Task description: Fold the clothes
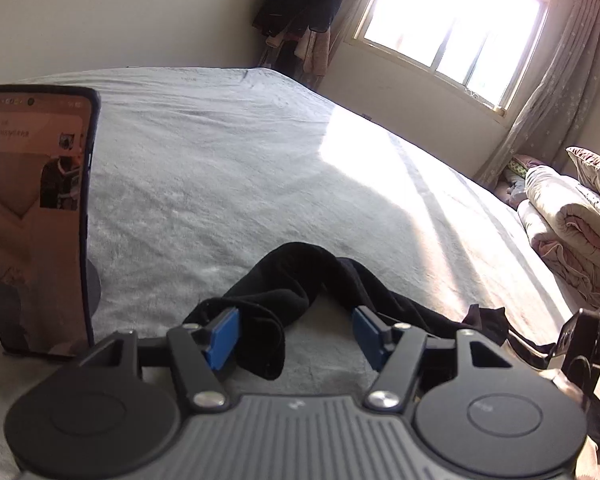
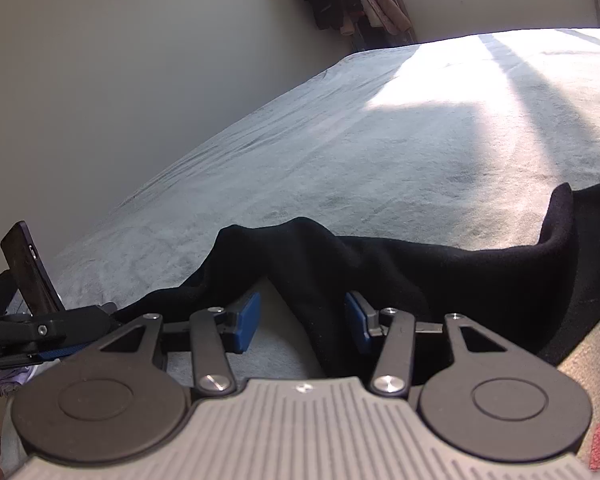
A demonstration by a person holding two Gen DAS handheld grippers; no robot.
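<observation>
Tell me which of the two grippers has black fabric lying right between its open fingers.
The right gripper: the black garment runs through its open gap. The left gripper shows mostly grey bedsheet between its pads.

Wide bare bed (image 1: 220, 168) ahead; upright phone (image 1: 36, 220) blocks the left, rolled quilts (image 1: 572, 232) far right

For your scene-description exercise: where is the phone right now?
In the left wrist view the phone stands upright at the far left on the grey bed cover, left of the black garment and the open left hand-held gripper.
</observation>
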